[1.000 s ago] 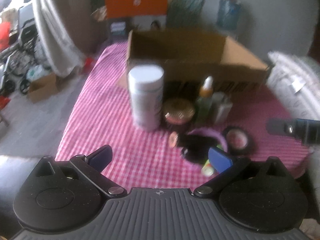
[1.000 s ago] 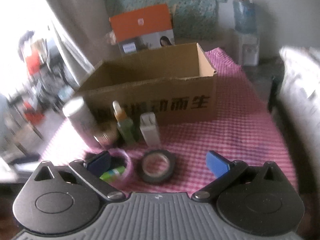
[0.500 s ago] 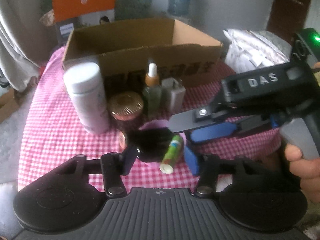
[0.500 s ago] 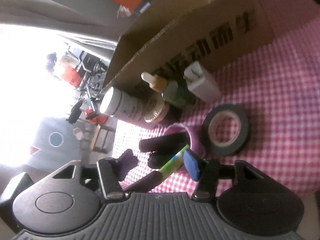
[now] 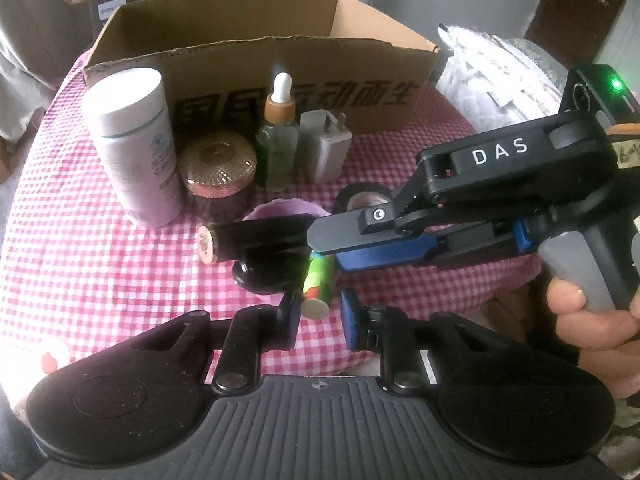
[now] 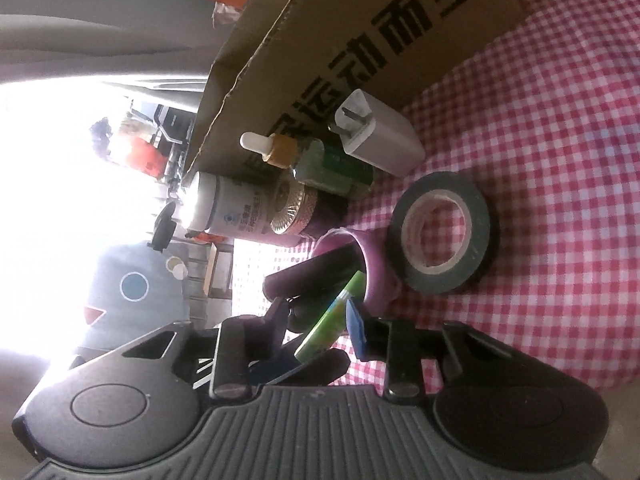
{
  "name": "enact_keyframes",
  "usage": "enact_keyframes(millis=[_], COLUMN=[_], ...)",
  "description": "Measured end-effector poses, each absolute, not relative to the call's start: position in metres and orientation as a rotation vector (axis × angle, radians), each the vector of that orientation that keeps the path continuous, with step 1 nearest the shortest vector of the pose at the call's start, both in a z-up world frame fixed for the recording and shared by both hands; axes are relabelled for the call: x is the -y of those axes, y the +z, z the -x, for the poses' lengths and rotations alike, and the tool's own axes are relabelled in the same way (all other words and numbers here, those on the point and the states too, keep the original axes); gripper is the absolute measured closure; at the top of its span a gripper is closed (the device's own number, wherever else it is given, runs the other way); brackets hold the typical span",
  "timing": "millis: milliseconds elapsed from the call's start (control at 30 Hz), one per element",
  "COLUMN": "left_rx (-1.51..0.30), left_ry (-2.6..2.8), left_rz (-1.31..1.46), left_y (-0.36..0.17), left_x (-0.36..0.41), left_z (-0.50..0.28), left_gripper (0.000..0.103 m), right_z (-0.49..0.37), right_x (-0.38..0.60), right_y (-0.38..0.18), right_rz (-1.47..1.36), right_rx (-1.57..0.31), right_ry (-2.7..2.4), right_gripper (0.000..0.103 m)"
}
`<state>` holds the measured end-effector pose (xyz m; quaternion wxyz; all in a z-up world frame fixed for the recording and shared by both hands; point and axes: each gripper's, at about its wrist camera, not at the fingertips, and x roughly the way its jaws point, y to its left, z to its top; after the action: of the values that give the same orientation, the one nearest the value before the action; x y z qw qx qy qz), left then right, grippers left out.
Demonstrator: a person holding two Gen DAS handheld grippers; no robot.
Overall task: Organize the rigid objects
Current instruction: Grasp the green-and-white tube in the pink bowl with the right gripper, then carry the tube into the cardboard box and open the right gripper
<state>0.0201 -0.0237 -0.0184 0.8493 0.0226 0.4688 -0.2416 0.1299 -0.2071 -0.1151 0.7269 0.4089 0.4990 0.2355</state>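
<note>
Thing in hand: a small green plastic tube [image 5: 318,280] with a pale round cap. It is one of the loose rigid objects that I judge must go into the brown cardboard box [image 5: 360,92].
Place of the tube: in front of the box, well apart from its printed wall. It leans out of the mouth of a purple cup [image 5: 280,210], together with a black cylinder tube [image 5: 256,238], and its cap end points away from the box towards me.
Left gripper [image 5: 318,314]: my jaws have just been closing and now stand narrow. The cap end of the tube is between them, but I see a strip of checked cloth between the tube and my blue pad, so I have no grip yet.
Right gripper [image 6: 316,316]: its jaws have just been closing too. The green tube and a black tube are both between them. The blue pad seems to touch the green one, but I cannot tell if it really presses.
How it will handle: I judge it light, stiff and smooth, so it can slip or roll away from the pads.
Where to take hold: across the round body, just behind the cap, not on the cap itself.
Risk: pulling may drag the cup or the black tube away from the box.
</note>
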Motion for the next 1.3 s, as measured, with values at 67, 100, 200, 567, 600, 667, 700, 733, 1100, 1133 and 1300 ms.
enact_keyframes(millis=[67,100,200,567,600,667,700,733,1100,1133,1300], left_rx=[-0.993,-0.993,-0.985,-0.940,-0.932,-0.914,-0.904,-0.894,-0.707,-0.687,-0.597], left_ry=[-0.515,-0.517,-0.517,-0.492,-0.491,-0.489,-0.486,-0.484,-0.442,-0.436,-0.398], left_rz=[-0.045,-0.045,-0.051,-0.060,-0.059,-0.054,-0.052,-0.049,-0.026,-0.020,0.034], left_y=[-0.018,-0.018,-0.018,-0.013,-0.011,-0.007,-0.005,-0.002,0.051,0.056,0.082], left_x=[0.026,0.027,0.030,0.026,0.025,0.023,0.023,0.022,0.013,0.013,0.014], left_z=[-0.023,-0.024,-0.024,-0.021,-0.020,-0.016,-0.015,-0.014,-0.005,-0.007,-0.030], left_gripper=[0.082,0.082,0.083,0.088,0.088,0.088,0.088,0.088,0.089,0.089,0.089], right_z=[-0.130,-0.130,-0.131,-0.122,-0.120,-0.115,-0.113,-0.111,-0.110,-0.112,-0.136], right_x=[0.206,0.207,0.212,0.235,0.238,0.243,0.244,0.246,0.249,0.250,0.248], right_y=[-0.115,-0.115,-0.115,-0.123,-0.123,-0.123,-0.122,-0.120,-0.058,-0.049,-0.005], right_rz=[-0.908,-0.916,-0.931,-1.049,-1.070,-1.101,-1.111,-1.122,-1.068,-1.055,-0.987], right_rx=[-1.103,-1.108,-1.118,-1.123,-1.118,-1.111,-1.108,-1.103,-0.963,-0.945,-0.877], right_ry=[0.523,0.525,0.523,0.552,0.559,0.569,0.576,0.585,0.690,0.702,0.751], right_gripper=[0.072,0.072,0.074,0.075,0.075,0.077,0.078,0.078,0.078,0.078,0.078])
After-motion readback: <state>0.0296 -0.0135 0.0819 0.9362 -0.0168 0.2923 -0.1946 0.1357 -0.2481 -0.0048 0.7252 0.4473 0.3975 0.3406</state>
